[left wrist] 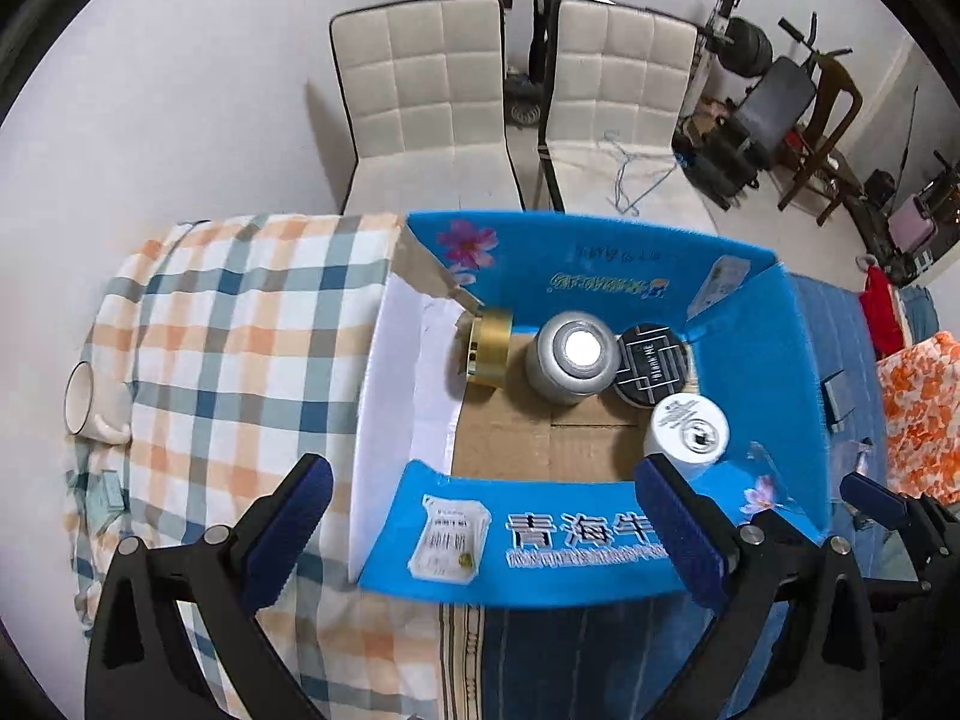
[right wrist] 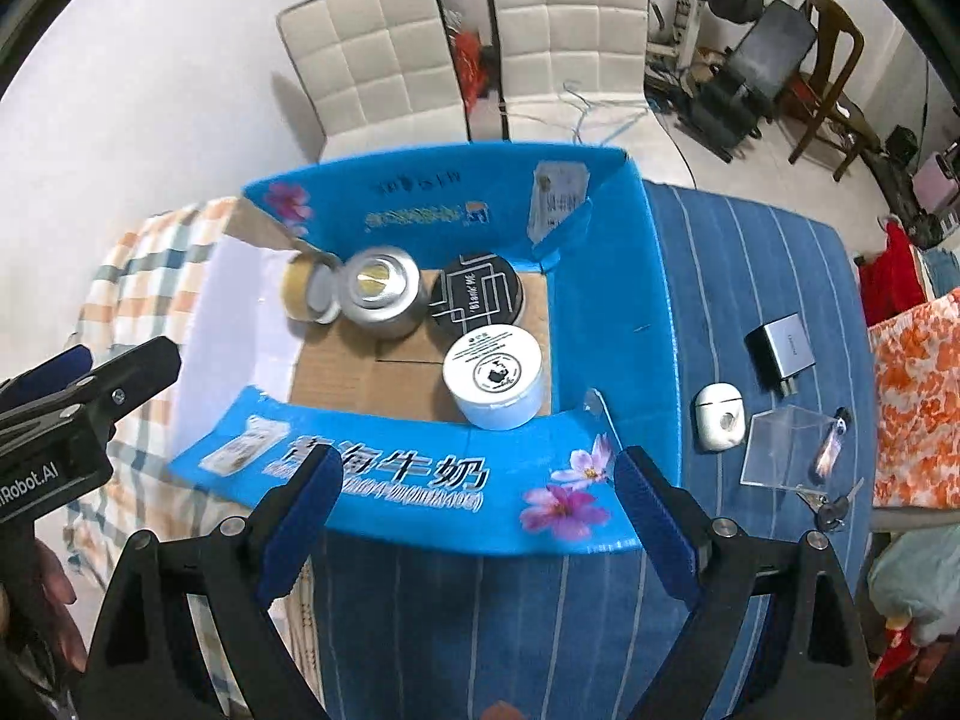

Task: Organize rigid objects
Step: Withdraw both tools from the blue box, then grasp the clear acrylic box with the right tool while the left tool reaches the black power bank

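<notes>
an open blue cardboard milk carton box [right wrist: 606, 276] with printed pink flowers and white lettering sits on a bed, straddling a checked orange, blue and white cloth [left wrist: 240, 324] and a blue striped cover [right wrist: 750, 276]. on its brown cardboard floor stand 4 containers: a gold roll-shaped tin [left wrist: 489, 347] lying on its side against the far left corner, a silver metal canister [left wrist: 570, 363] upright just beside it, a round black tin with a white line pattern on its lid [left wrist: 653, 363] next to that, and a white plastic jar with a printed lid [right wrist: 493, 381] nearest the front flap, touching the black tin.

the left gripper [left wrist: 486, 528], black with blue-padded fingers, hangs above the box's front edge with its jaws spread wide and nothing between them. the right gripper [right wrist: 480, 528] hovers over the front flap, likewise spread wide and empty.

outside the box, a white ceramic mug [left wrist: 90, 399] lies on its side on the checked cloth, well apart from the carton. on the striped cover to the right lie a white earbud case [right wrist: 719, 417], a grey metal charger block [right wrist: 780, 348], a clear acrylic cube [right wrist: 786, 450] and a set of keys [right wrist: 831, 507]. behind the bed stand 2 white padded chairs [left wrist: 432, 84].
</notes>
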`<action>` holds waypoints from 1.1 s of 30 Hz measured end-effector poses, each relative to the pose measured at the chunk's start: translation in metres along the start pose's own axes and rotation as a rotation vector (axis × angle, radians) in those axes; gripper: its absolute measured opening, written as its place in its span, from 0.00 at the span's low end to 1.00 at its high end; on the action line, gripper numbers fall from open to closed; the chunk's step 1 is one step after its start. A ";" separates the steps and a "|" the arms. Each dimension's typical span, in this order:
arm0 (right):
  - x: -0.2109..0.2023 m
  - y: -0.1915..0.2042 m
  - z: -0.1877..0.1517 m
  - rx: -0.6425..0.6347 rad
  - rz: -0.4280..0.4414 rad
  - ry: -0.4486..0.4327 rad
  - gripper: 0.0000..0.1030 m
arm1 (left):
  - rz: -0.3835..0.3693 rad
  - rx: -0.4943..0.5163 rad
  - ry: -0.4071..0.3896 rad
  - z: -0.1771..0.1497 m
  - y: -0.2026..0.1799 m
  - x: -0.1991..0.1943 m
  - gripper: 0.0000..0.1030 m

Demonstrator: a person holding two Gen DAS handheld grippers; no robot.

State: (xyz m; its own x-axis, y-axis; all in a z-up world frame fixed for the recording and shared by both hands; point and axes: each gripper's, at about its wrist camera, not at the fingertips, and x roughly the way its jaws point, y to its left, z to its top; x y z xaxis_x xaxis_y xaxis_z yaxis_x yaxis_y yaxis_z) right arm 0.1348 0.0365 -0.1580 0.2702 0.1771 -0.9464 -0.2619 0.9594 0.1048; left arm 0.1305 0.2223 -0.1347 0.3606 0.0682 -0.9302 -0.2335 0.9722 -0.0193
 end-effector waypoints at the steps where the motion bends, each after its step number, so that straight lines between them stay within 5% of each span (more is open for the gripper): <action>1: -0.009 0.000 -0.003 -0.002 0.008 -0.011 0.91 | -0.002 0.000 -0.006 -0.002 -0.001 -0.006 1.00; 20: -0.094 -0.038 -0.020 -0.007 0.086 -0.116 0.91 | -0.017 0.032 -0.073 -0.026 -0.046 -0.077 1.00; 28: -0.090 -0.143 -0.032 0.173 -0.003 -0.093 0.91 | -0.088 0.108 -0.047 -0.023 -0.119 -0.063 1.00; 33: -0.042 -0.234 -0.034 0.355 -0.112 -0.008 0.91 | -0.108 0.201 0.000 -0.024 -0.188 -0.021 1.00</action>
State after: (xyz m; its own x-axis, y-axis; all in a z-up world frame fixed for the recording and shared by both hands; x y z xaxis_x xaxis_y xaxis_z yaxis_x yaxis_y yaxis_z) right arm 0.1532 -0.2032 -0.1527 0.2862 0.0668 -0.9559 0.1068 0.9891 0.1012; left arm 0.1453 0.0330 -0.1200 0.3742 -0.0390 -0.9265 -0.0093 0.9989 -0.0458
